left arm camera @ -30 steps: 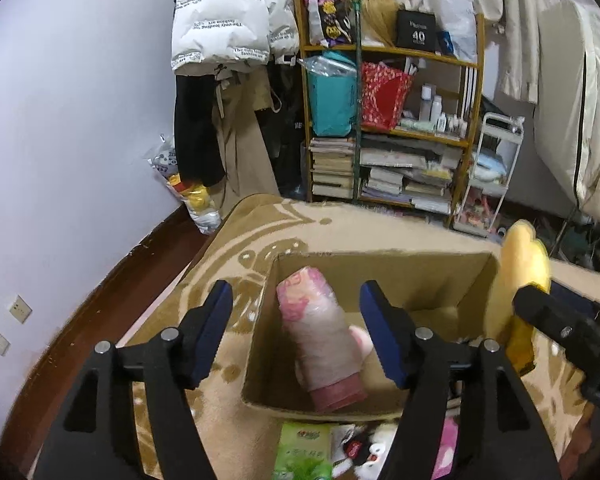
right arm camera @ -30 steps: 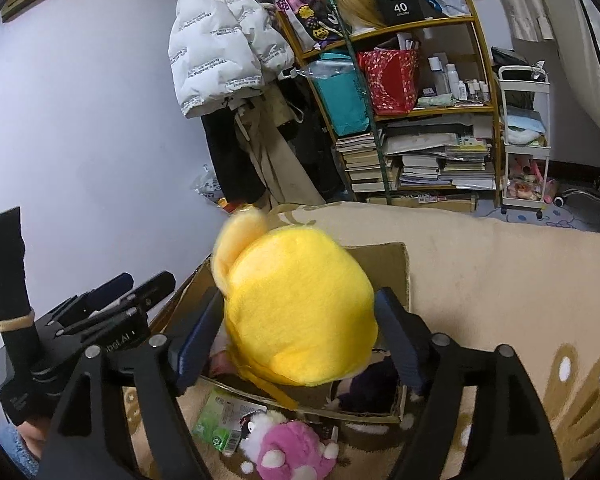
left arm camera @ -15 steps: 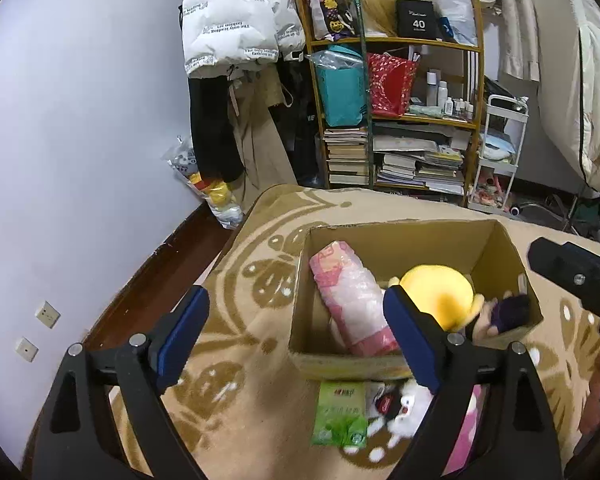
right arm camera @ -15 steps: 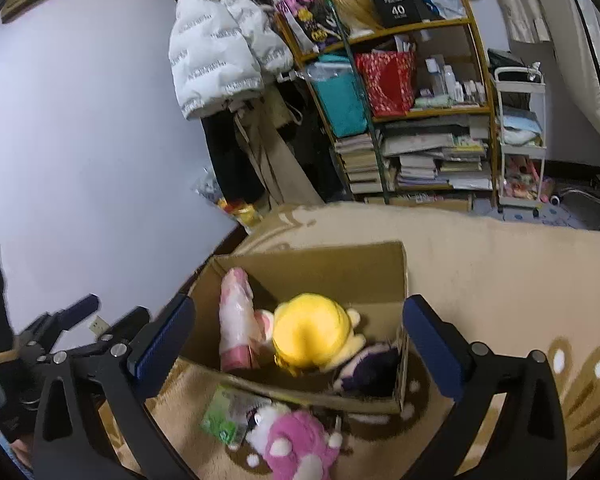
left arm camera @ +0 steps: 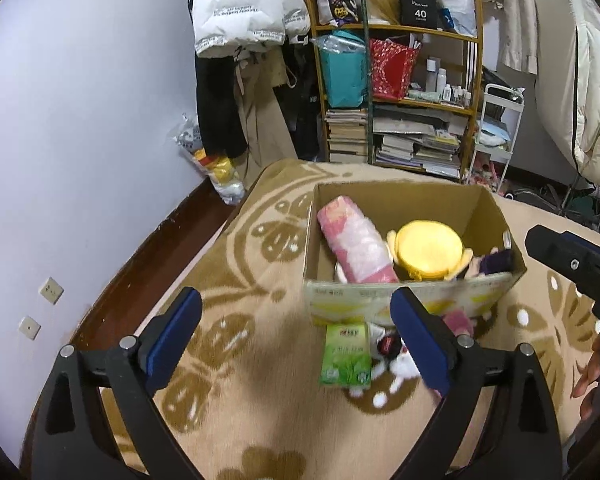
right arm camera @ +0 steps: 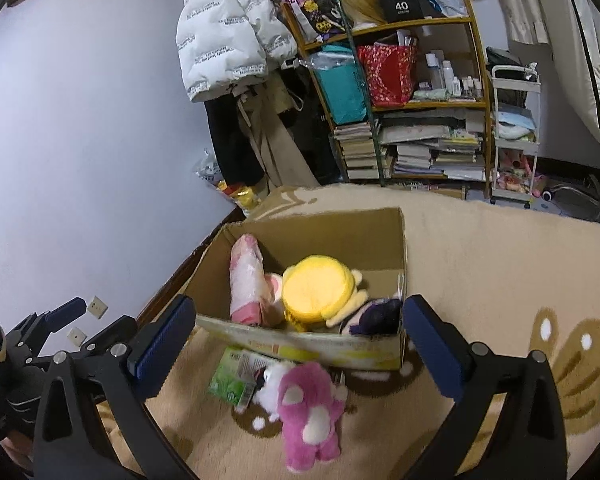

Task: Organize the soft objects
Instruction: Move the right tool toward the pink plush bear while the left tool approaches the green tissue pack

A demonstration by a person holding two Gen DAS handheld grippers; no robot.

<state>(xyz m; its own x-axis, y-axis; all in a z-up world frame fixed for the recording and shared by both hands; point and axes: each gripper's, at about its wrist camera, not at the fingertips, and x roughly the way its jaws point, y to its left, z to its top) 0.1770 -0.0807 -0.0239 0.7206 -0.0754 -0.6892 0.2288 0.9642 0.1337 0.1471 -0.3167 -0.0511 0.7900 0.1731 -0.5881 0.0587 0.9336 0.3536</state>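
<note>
1. The open brown cardboard box (right arm camera: 380,236) sits on the rug near its wall-side edge, its top gaping, so it seems to be the bin for the soft things.
2. Inside it lie a round yellow plush toy (right arm camera: 314,290) in the middle, a pink plastic-wrapped roll (right arm camera: 245,280) leaning along the left wall, and a small dark purple plush (right arm camera: 378,314) in the near right corner; these look sorted already.
3. A pink-and-white plush bear (right arm camera: 308,412) lies on the rug just outside the box's near wall, touching a flat green tissue pack (right arm camera: 230,378); I judge these are next to go in.
4. The right gripper (right arm camera: 300,344) is spread wide and empty, hovering above the bear.
5. The left gripper (left arm camera: 296,340) is opening, nothing between its jaws, the green pack below.
6. The beige rug with a brown floral pattern (right arm camera: 500,264) covers dark floor beside a pale lilac wall (left arm camera: 80,120).
7. Behind stand a crammed wooden bookshelf (right arm camera: 420,100) and a hanging white puffer jacket (right arm camera: 220,36).
</note>
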